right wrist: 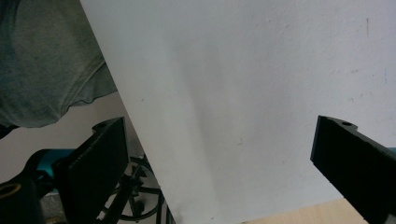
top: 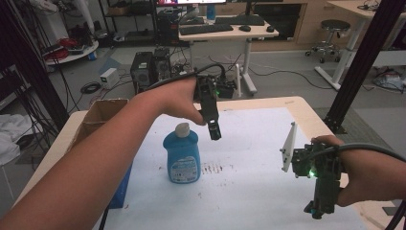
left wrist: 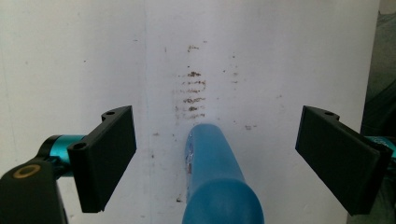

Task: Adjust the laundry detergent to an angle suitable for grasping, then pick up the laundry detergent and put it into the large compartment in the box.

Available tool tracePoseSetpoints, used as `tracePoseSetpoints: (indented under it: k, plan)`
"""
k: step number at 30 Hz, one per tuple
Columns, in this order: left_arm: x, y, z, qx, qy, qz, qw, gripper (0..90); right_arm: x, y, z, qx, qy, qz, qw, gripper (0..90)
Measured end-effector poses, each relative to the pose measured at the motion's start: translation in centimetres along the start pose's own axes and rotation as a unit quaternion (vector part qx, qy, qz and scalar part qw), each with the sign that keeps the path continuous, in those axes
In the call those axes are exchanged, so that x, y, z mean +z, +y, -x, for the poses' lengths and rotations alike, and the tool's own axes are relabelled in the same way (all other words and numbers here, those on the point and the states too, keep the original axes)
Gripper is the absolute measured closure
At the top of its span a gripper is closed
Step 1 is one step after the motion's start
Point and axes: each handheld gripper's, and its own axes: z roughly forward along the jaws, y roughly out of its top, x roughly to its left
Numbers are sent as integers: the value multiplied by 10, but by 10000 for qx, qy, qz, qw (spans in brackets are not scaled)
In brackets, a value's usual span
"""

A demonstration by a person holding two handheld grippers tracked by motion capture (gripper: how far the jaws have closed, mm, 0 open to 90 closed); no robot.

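A blue bottle (top: pixel 182 158) with a pale cap stands upright on the white sheet (top: pixel 249 143) left of the middle. My left gripper (top: pixel 214 133) hangs just right of the cap and points down. In the left gripper view its jaws stand wide apart, and the bottle's blue shoulder (left wrist: pixel 219 182) rises between them without touching either pad. My left gripper (left wrist: pixel 217 116) is open. My right gripper (top: pixel 317 210) is low at the right front of the table. My right gripper (right wrist: pixel 219 128) is open, with only white sheet beyond it.
Brown smears (top: pixel 213 167) mark the sheet right of the bottle. An open cardboard box (top: pixel 103 112) stands at the table's left edge, with something blue (top: pixel 119 187) below the forearm. A grey shirt (right wrist: pixel 42 70) and the wooden table edge (right wrist: pixel 299 214) show near my right gripper.
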Motion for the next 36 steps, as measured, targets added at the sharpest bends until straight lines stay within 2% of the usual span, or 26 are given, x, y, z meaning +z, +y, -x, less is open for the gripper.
tracePoseSetpoints:
  k: [1,12,19,20,21,23,30,36]
  plan:
    - [0,0,0,-23,25,7,10000,123,0,0,1,-80,-20,-20,10000,36]
    - [-9,-2,0,-92,61,98,9999,123,-9,1,2,-87,-90,42,9999,35]
    - [-3,0,0,-78,25,94,9999,123,-9,2,-2,-83,-102,87,9999,35]
    - [2,1,0,-56,-8,1,10000,123,-8,2,-3,-67,-81,79,9999,35]
    - [2,0,-1,-49,-7,-25,10000,123,-6,2,-4,-1,-66,97,9999,35]
    - [1,-2,-2,-80,1,8,10000,123,-5,2,-3,-75,-100,40,9999,35]
    - [-2,-10,-4,-161,12,43,9999,123,-8,0,1,-33,-122,94,9999,35]
    - [-3,-10,-3,-156,9,55,9999,123,-8,1,0,-50,-145,84,9998,35]
